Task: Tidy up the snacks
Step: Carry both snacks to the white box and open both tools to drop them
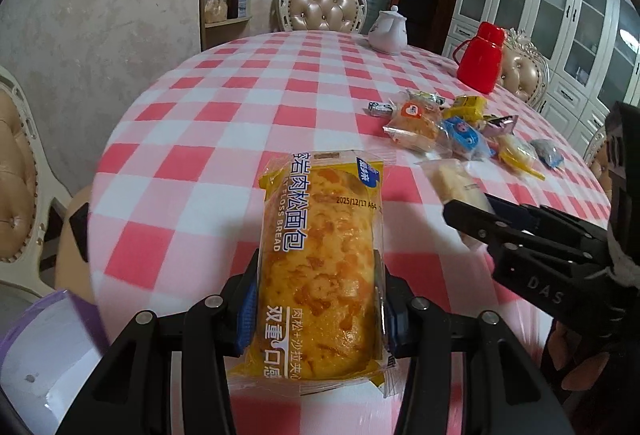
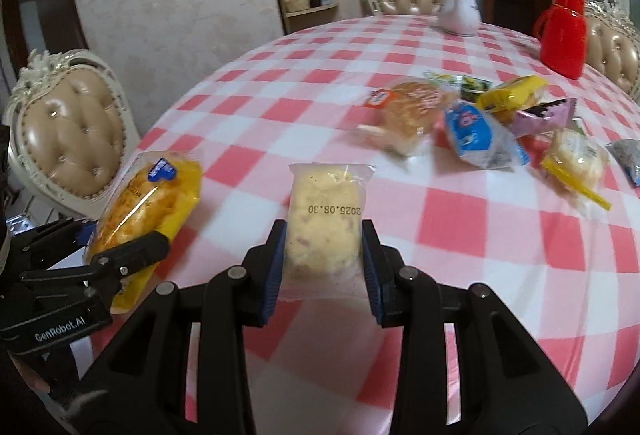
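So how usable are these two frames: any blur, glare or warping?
Left wrist view: held floss bread pack sharp, strong fisheye bending the table edge, corners vignetted. Right wrist view: held pale bun pack readable, snack pile motion-smeared.

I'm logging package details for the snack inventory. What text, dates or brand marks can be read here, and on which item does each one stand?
"FLOSS BREAD" and "2025/12/17": yellow bread pack in the left tongs.
"2025.08.30", seen upside down: clear bun pack in the right tongs.
"DAS": right tongs' body, left view.
"GenRobot.AI": left tongs' body, right view.
Snack pile wrappers: too blurred to read.
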The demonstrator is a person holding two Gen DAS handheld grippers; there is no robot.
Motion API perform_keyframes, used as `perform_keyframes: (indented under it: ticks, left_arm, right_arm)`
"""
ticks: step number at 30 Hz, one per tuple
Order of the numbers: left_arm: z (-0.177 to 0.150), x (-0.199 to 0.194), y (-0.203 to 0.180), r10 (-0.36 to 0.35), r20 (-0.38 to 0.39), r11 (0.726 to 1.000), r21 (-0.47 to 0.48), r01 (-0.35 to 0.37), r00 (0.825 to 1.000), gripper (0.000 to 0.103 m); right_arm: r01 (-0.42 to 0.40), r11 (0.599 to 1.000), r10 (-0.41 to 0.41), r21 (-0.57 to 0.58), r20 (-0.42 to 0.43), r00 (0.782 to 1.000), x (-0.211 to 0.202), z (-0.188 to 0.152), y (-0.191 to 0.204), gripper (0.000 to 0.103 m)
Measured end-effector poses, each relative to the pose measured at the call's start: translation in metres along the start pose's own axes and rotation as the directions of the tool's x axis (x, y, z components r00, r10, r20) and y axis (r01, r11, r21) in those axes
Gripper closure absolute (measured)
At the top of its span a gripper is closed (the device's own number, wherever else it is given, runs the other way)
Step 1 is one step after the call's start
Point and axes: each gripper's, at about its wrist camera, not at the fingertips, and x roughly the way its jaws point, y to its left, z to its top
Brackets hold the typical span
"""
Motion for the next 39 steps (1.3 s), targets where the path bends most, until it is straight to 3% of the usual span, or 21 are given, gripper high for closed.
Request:
perform_keyframes:
  ticks: [11,24,33,39]
  left_arm:
    - [-0.037,-0.045,0.030,0.083,-0.021,0.996,0.024,-0.082,0.996,0.054]
    - [-0.085,-0.090,0.095,0.187,-0.035,0.980,-0.069,-0.189,0.982,0.054]
    - [-0.123,-0.106,0.149,0.253,-0.075,0.948,-0.180,-0.263,0.964,0.054]
    - [-0.143,-0.108,0.175,0.284,-0.112,0.927,-0.221,-0.303,0.952,0.054]
  right_arm:
    - [-0.114,0.988,0.111,-0.107,-0.029,0.993,-0.006,-0.022,0.057,0.063]
    - [-0.226,0.955,0.221,-0.190,-0.048,0.974,-0.017,-0.042,0.117,0.063]
    - [-0.324,0.896,0.309,-0.302,-0.099,0.946,-0.032,-0.066,0.185,0.063]
    - [-0.392,0.822,0.350,-0.413,-0.178,0.920,-0.040,-0.095,0.237,0.063]
